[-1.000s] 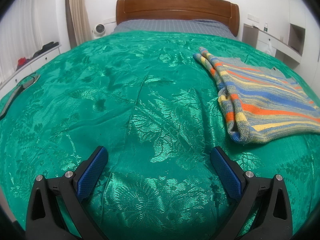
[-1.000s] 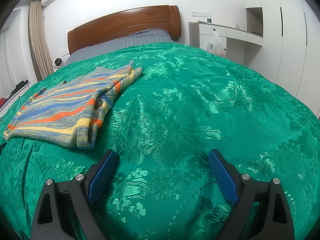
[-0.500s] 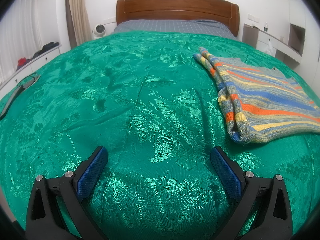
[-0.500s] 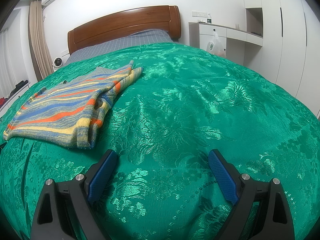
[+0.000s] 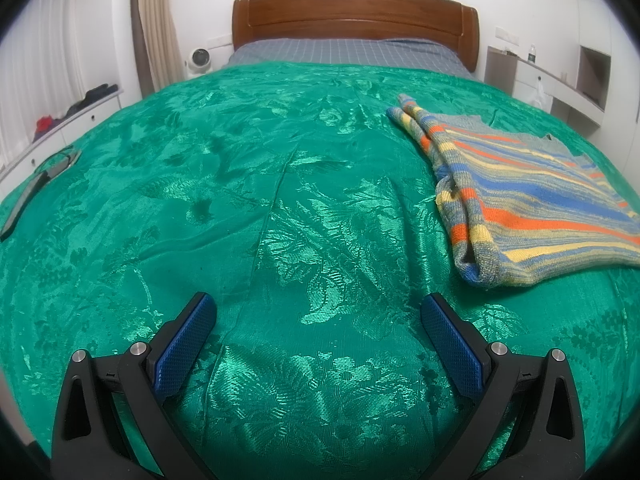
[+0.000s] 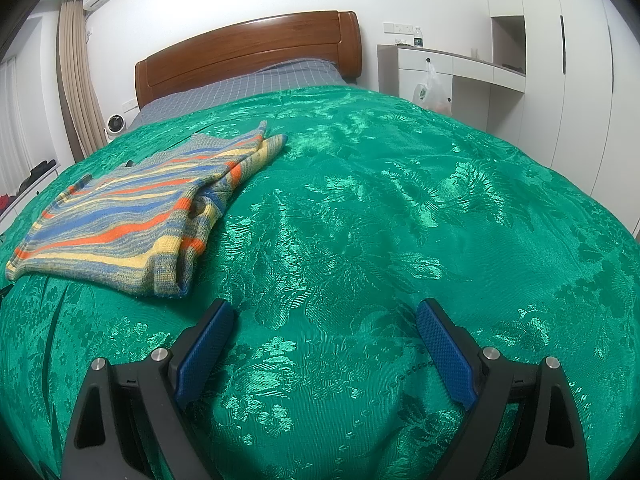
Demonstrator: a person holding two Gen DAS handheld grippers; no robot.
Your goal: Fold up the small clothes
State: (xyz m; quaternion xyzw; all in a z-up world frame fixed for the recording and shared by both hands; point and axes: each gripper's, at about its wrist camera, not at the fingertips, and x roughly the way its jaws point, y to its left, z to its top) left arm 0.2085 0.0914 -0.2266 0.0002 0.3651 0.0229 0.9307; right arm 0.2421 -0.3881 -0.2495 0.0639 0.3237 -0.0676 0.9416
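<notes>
A bedroom with white walls holds a bed with a brown wooden headboard [image 5: 356, 12], covered by a shiny green floral bedspread [image 5: 248, 184]. A striped knitted sweater [image 5: 532, 196] in blue, orange, yellow and grey lies folded flat on the bedspread, to the right of the left tongs [image 5: 318, 320] and to the left of the right tongs [image 6: 325, 328]. Both tongs stand spread wide above the bedspread with nothing between their blue pads, each apart from the sweater. A small white fan [image 5: 198, 58] sits beside the headboard, near a beige curtain [image 5: 154, 24].
</notes>
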